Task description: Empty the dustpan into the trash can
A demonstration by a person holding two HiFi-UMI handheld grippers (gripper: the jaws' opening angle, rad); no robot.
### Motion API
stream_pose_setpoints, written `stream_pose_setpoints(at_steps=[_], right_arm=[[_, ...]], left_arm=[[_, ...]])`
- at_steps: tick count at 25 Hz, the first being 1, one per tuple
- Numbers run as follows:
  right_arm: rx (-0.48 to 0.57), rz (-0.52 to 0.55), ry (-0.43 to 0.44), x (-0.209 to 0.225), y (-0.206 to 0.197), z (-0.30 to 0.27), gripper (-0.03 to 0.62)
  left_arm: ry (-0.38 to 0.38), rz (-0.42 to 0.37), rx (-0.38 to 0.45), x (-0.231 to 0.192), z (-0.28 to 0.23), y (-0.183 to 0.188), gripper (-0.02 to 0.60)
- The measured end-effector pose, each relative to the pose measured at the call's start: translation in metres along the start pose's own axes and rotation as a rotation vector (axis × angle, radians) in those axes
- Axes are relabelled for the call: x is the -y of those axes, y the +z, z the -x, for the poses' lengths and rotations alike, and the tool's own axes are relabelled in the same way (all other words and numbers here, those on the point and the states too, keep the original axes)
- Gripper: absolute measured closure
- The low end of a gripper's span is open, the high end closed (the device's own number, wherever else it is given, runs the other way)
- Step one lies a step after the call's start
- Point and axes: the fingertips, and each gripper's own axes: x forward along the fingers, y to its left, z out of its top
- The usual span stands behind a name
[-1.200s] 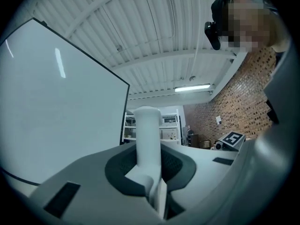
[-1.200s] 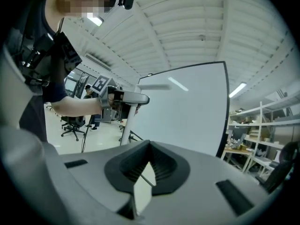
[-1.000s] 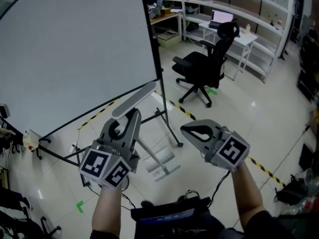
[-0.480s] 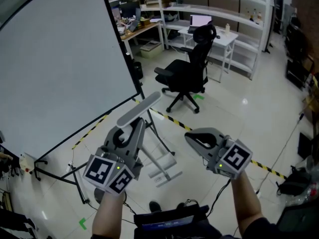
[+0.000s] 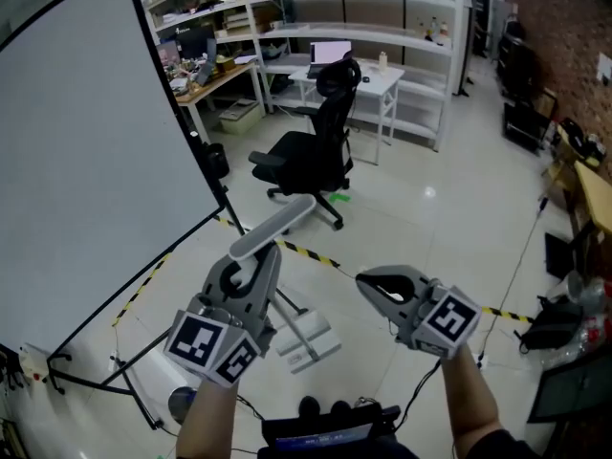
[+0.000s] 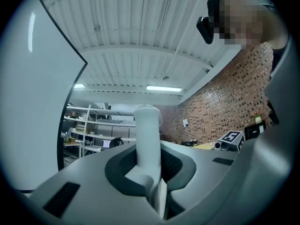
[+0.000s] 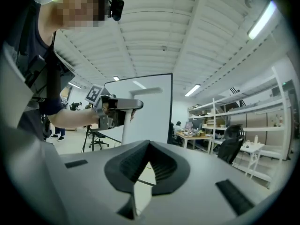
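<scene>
Workshop floor (image 5: 430, 218), no trash can visible: left tongs (image 5: 258, 256) clamp a pale handle (image 5: 277, 224), probably the dustpan's, pointing 1 o'clock, right tongs (image 5: 365, 278) together and empty, so looks mid-carry, bin-hunt next.

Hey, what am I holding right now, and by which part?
The left gripper is shut on the dustpan's pale handle, near its upper end, whose tip sticks out past the jaws. The right gripper holds nothing.

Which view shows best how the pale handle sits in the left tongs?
The left gripper view: the handle stands close up, pinched at its base by the left tongs. The head view shows the handle jutting forward from them; the right gripper view shows the handle small and side-on.
</scene>
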Motion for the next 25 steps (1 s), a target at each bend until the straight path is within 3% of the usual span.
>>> stream_pose_setpoints(at_steps=[5, 17, 22, 25], right_arm=[[-0.03, -0.008, -0.108, 0.008, 0.001, 0.004, 0.58], [-0.239, 0.126, -0.183, -0.025, -0.002, -0.007, 0.58], [-0.152, 0.002, -0.216, -0.036, 0.015, 0.001, 0.58], [-0.175, 0.033, -0.281, -0.033, 0.02, 0.013, 0.58]], left_arm=[[-0.046, 0.034, 0.032, -0.007, -0.011, 0.002, 0.543], [-0.215, 0.044, 0.096, -0.003, -0.027, 0.006, 0.543], [-0.268, 0.016, 0.115, 0.015, -0.025, 0.002, 0.543], [-0.3, 0.008, 0.107, 0.026, -0.026, -0.002, 0.543]])
